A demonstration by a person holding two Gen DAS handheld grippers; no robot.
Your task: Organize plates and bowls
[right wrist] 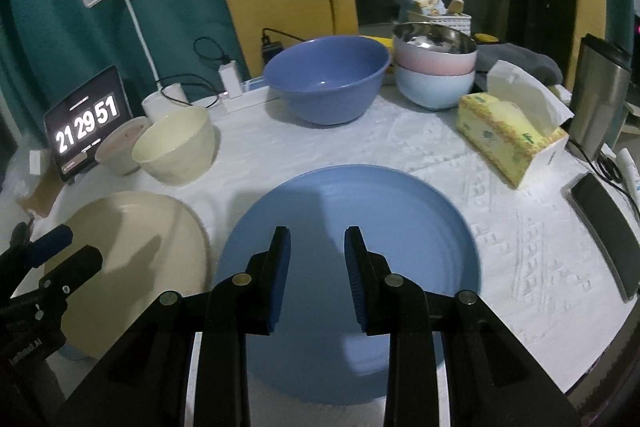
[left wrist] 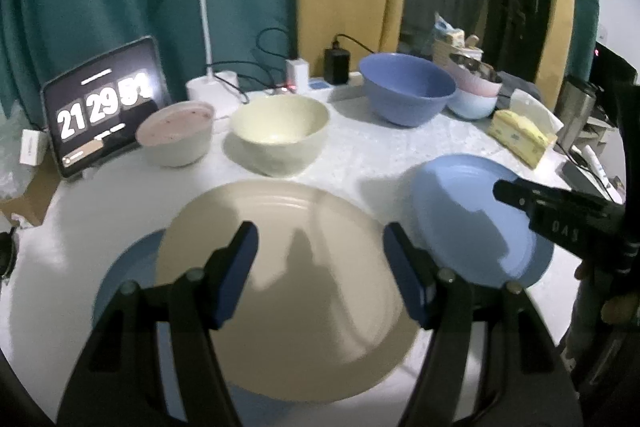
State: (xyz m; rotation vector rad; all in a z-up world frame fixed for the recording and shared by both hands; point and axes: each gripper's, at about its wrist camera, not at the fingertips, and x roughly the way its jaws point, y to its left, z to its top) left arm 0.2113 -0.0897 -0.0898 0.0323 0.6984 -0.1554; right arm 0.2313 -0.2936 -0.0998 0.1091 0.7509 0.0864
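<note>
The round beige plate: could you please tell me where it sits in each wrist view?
Left wrist view: round beige plate fills lower centre, overlapping a blue plate beneath.
Right wrist view: lower left.
Shared landmark: tablet clock, far left.

Left gripper (left wrist: 320,275), black angular arms, round silver pivot screws, blue-padded fingers (left wrist: 236,275), right gripper (right wrist: 316,279) alike, ribbed blue pads, white lettering on its body
</note>
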